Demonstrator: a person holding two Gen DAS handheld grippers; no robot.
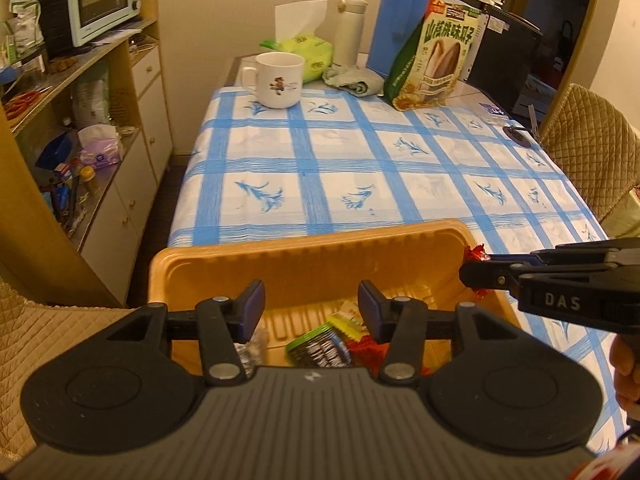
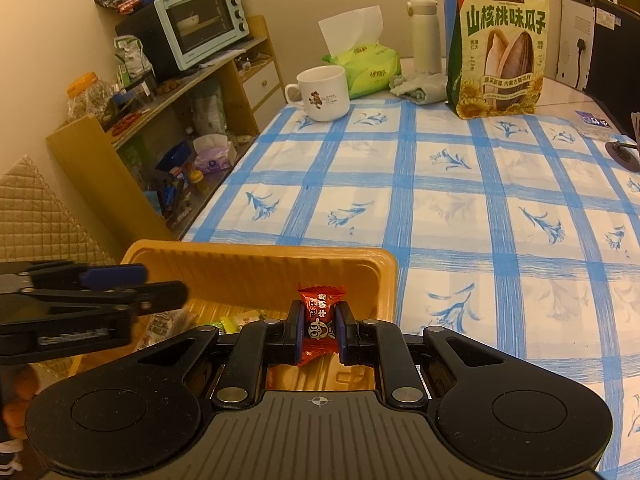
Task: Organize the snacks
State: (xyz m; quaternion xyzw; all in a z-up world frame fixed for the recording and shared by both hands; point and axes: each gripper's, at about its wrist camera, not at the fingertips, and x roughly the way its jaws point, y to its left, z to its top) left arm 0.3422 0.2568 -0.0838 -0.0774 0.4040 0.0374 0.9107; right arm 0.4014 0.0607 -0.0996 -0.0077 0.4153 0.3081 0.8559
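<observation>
- Right gripper (image 2: 319, 326): clamping red candy (image 2: 320, 316) over tray (image 2: 256, 264), at its 3 o'clock rim.
- Left gripper (image 1: 311, 308): gaping empty above tray snacks (image 1: 320, 350).

A: What lies below the left gripper (image 1: 311, 307)?
B: An orange tray (image 1: 256, 264) holding wrapped snacks (image 1: 320, 346); the fingers (image 1: 253, 310) stand apart above them, nothing between.

A: And at right?
B: The right gripper (image 1: 476, 270), clamped on a red candy (image 1: 476, 254) over the tray's rim.

A: Farther back?
B: On the blue-checked surface (image 1: 380, 168): a white mug (image 1: 277, 79), a tissue pack (image 1: 304, 49), a seed bag (image 1: 436, 52), a blue flask (image 1: 406, 16).
</observation>
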